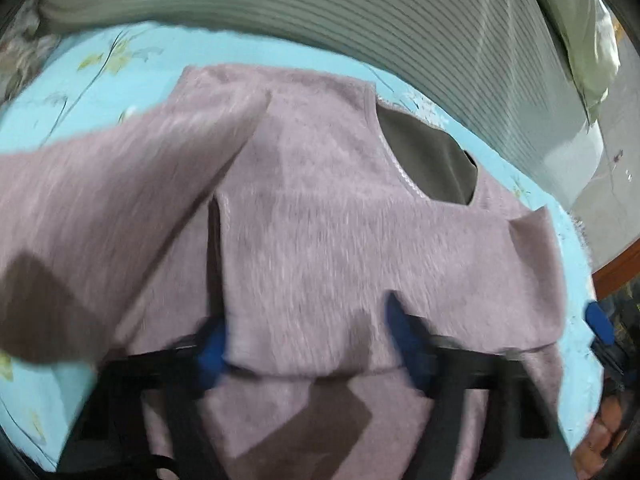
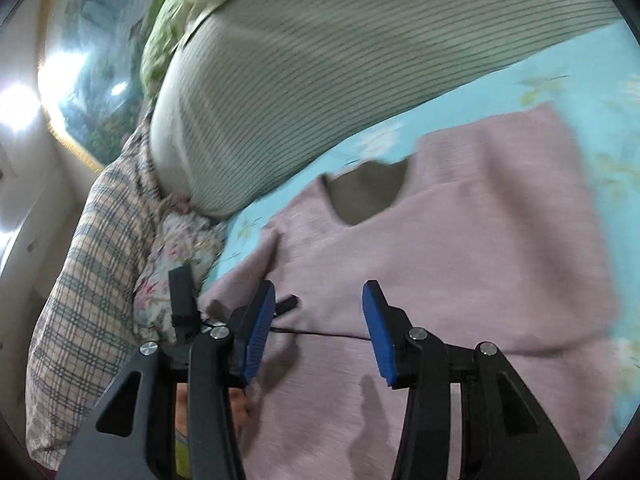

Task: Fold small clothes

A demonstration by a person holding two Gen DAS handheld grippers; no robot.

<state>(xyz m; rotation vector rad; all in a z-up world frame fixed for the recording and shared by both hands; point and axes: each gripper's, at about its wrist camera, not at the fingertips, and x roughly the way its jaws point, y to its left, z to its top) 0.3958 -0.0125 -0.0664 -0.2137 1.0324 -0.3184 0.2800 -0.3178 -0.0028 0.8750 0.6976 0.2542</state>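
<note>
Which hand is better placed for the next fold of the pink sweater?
Probably the left. The left gripper has a folded edge of the pink sweater between its fingers; the right gripper hangs open over flat fabric, holding nothing.

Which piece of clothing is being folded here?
Start at the light blue flowered sheet below the big striped cushion. The mauve fuzzy top lies spread on it. Its dark scooped neckline and plain colour set it apart from the checked cloth.

Left gripper (image 1: 308,344) part-closed, right gripper (image 2: 320,332) spread apart, angled downward
</note>
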